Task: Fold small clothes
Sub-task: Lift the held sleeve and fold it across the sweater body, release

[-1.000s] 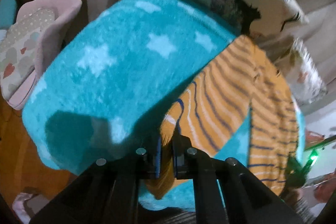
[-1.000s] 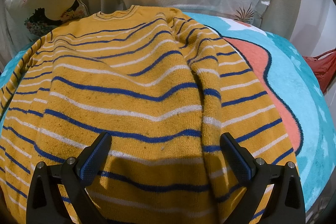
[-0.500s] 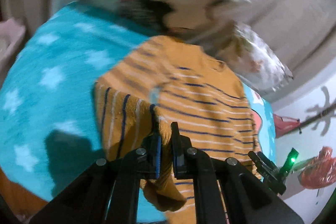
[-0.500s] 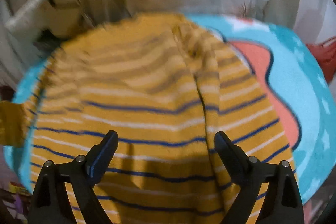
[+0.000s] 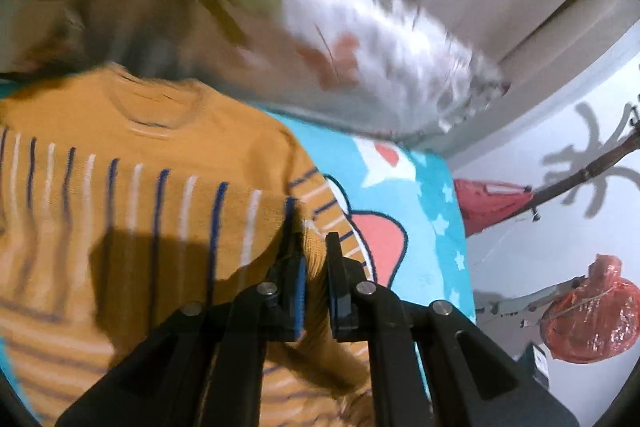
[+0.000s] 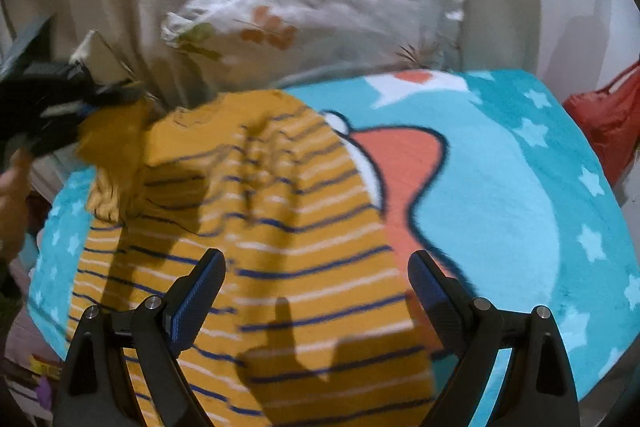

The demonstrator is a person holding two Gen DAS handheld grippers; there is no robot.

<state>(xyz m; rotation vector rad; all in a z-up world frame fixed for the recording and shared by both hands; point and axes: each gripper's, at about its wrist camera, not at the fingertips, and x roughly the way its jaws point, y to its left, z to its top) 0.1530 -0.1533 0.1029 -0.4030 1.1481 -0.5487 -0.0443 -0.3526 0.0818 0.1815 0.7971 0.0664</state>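
Across the turquoise star blanket lies the yellow striped sweater, its body flat beside the pink cartoon shape, its collar toward the floral pillow. Over the sweater's lower part hangs the right gripper, tilted downward, its jaws spread wide with nothing between them and clear of the cloth. At the far left of that view the left gripper is angled down with its jaws pressed together on a fold of the sweater's sleeve, which trails from it over the garment's body. A second ago that sleeve was stretched out over bare blanket; now it is drawn across the striped body. The right gripper has lifted, so more blanket shows.
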